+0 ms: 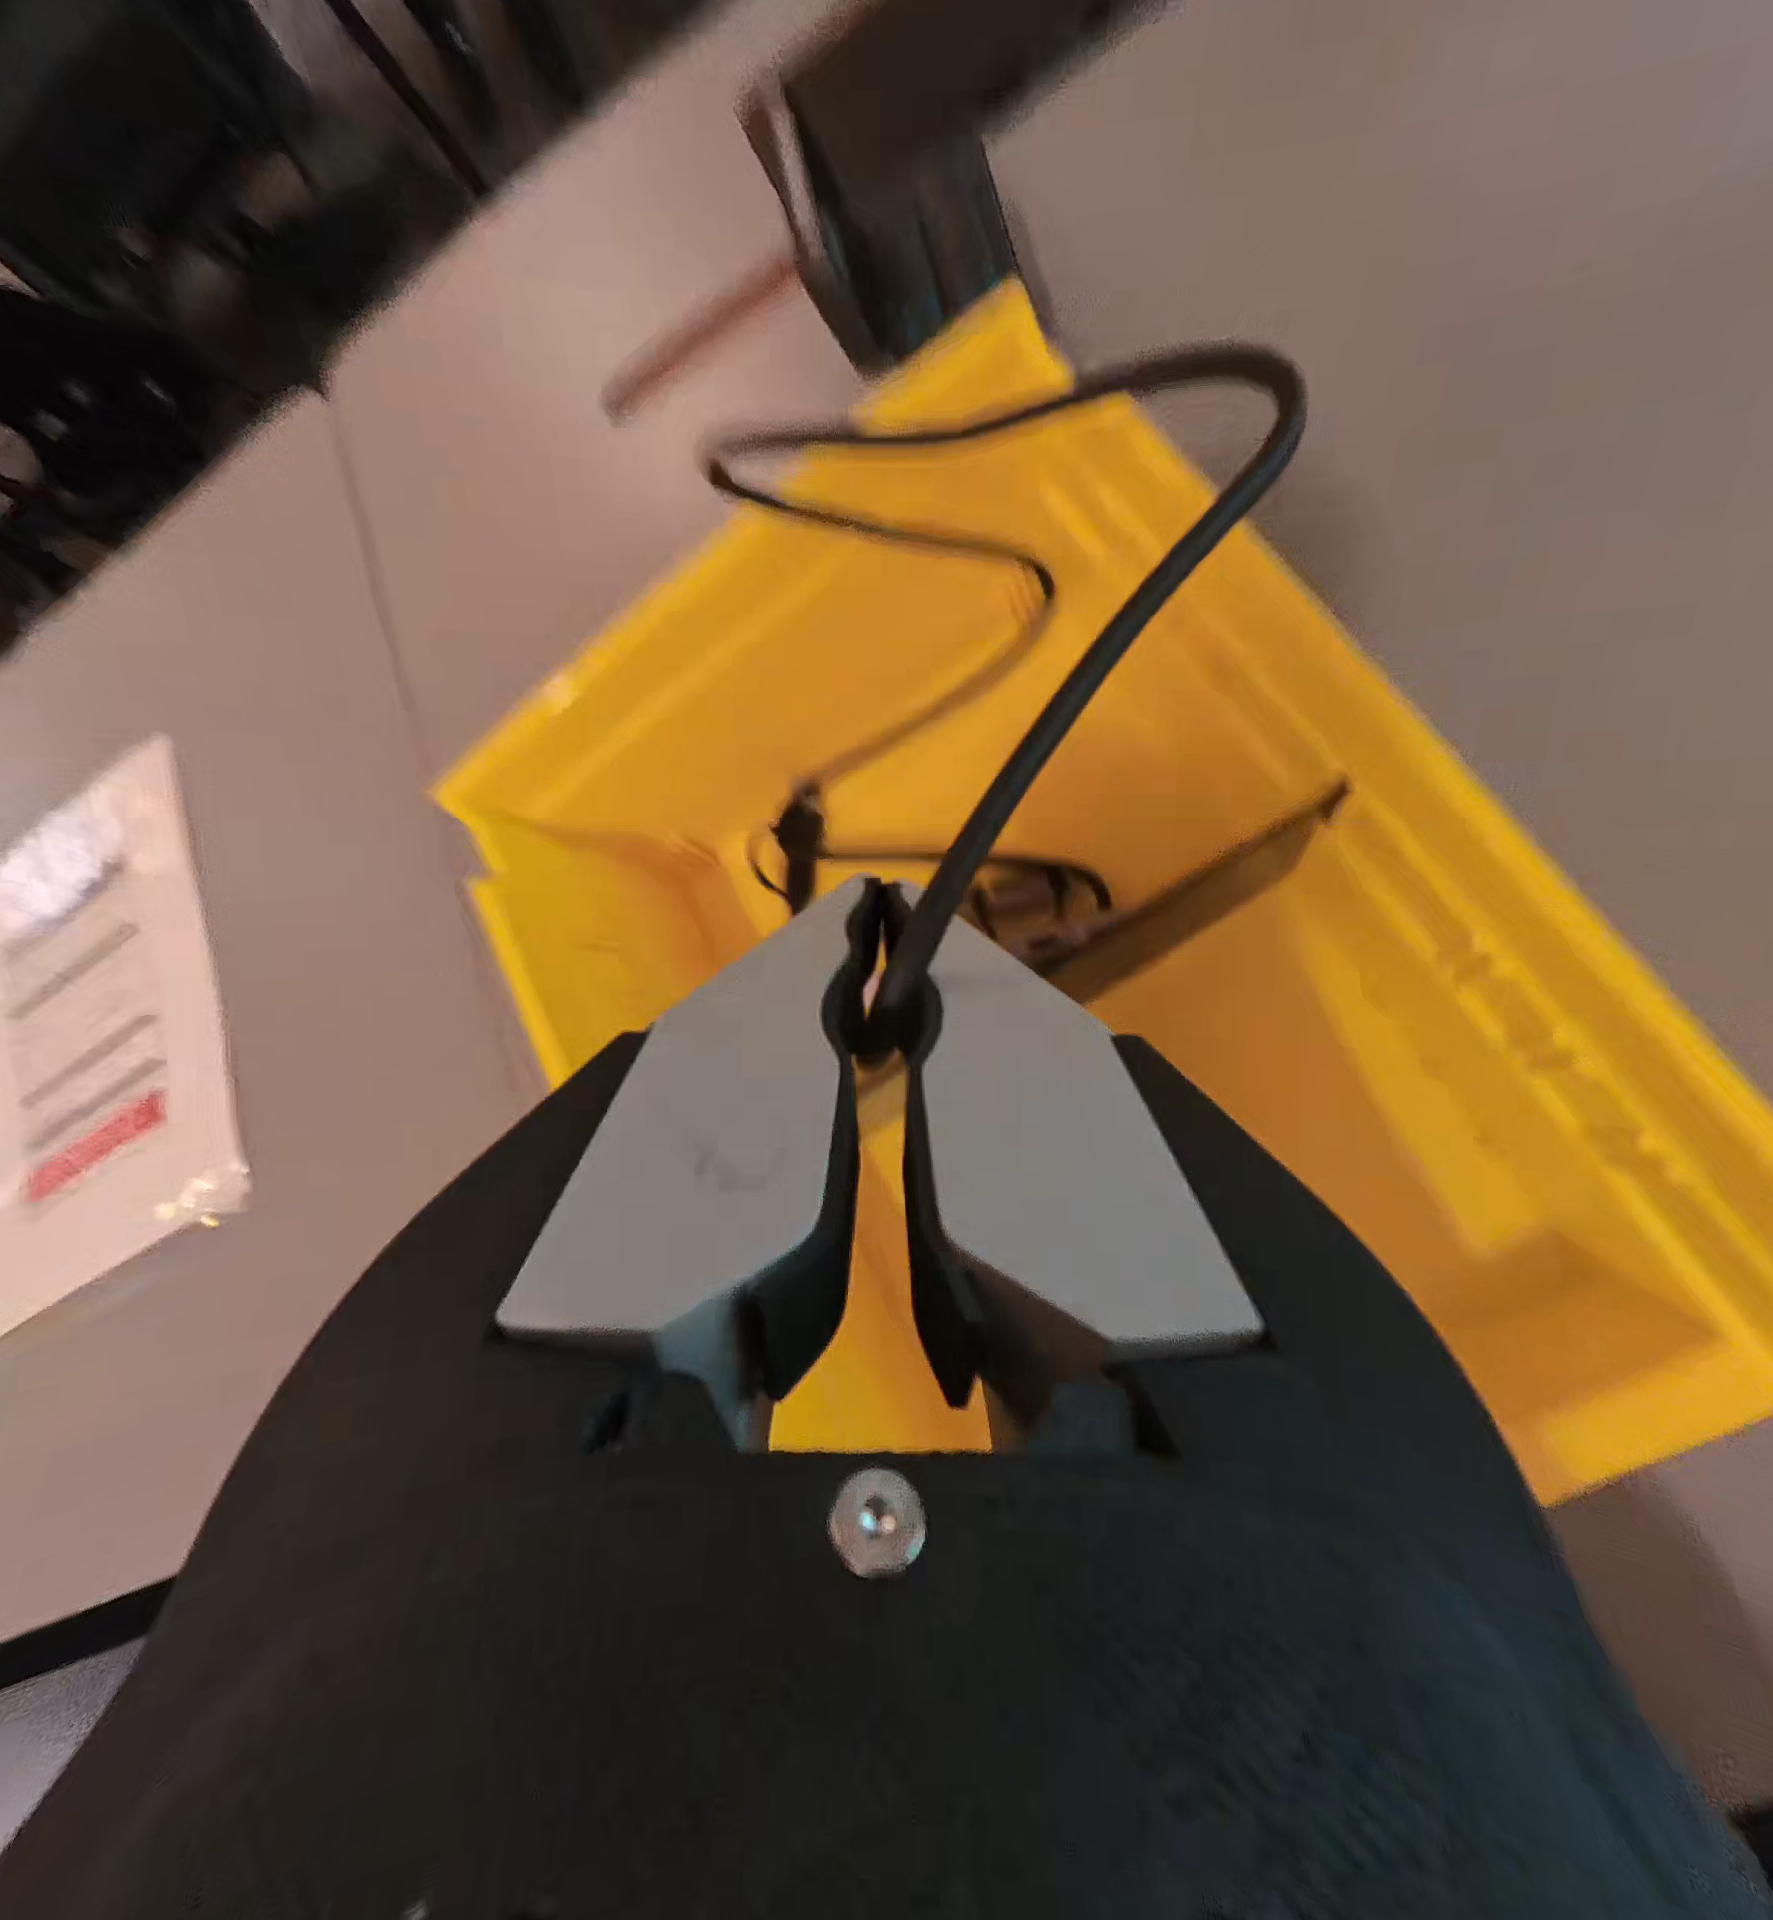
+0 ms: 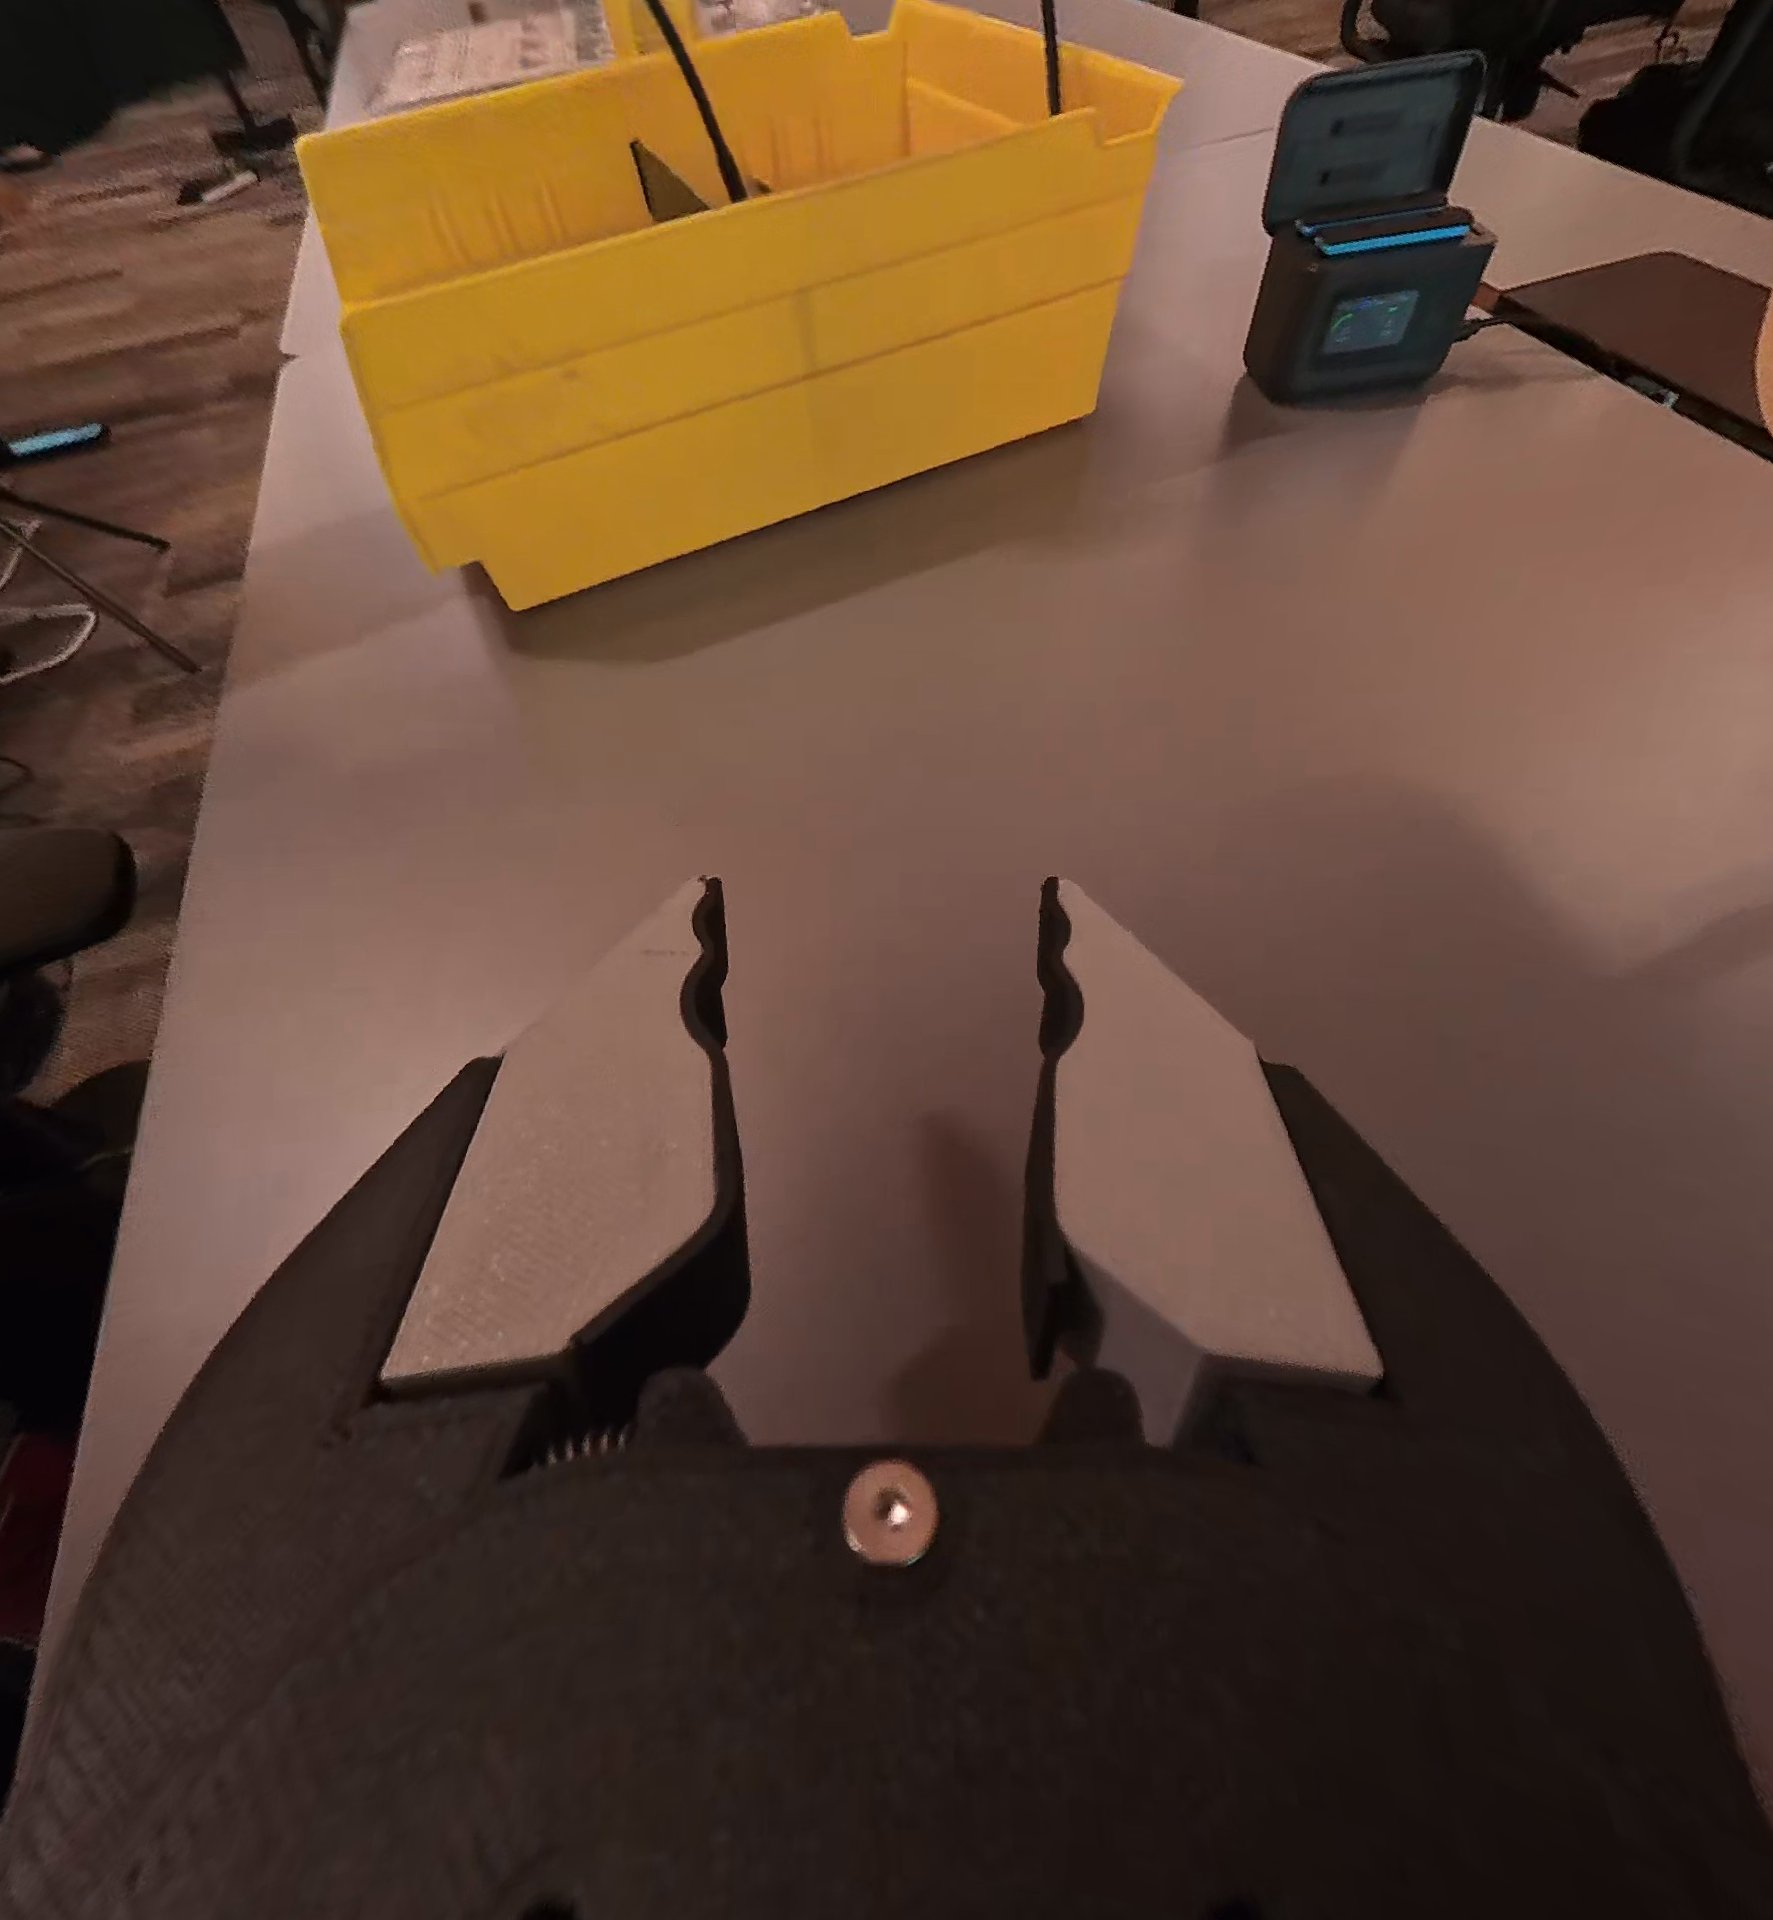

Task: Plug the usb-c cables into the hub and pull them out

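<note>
In the left wrist view my left gripper [image 1: 882, 904] is shut on a black cable [image 1: 1090, 675], held above a yellow bin [image 1: 1277, 987]. The cable loops up and back down into the bin, where its far end with a plug [image 1: 804, 831] hangs beside more dark cable and a dark flat piece [image 1: 1204, 883]. In the right wrist view my right gripper [image 2: 882, 894] is open and empty, low over the grey table [image 2: 965, 707], well short of the yellow bin [image 2: 736, 343]. Two black cable runs [image 2: 700, 114] rise out of the bin. No hub is clearly visible.
A dark charging case [image 2: 1370, 249] with an open lid and a small lit screen stands right of the bin. A dark flat pad [image 2: 1651, 322] lies farther right. A clear bag with a paper sheet [image 1: 92, 1029] lies left of the bin. The table's left edge drops to a floor with tripod legs. Tip to tip, the grippers are about 35 cm apart.
</note>
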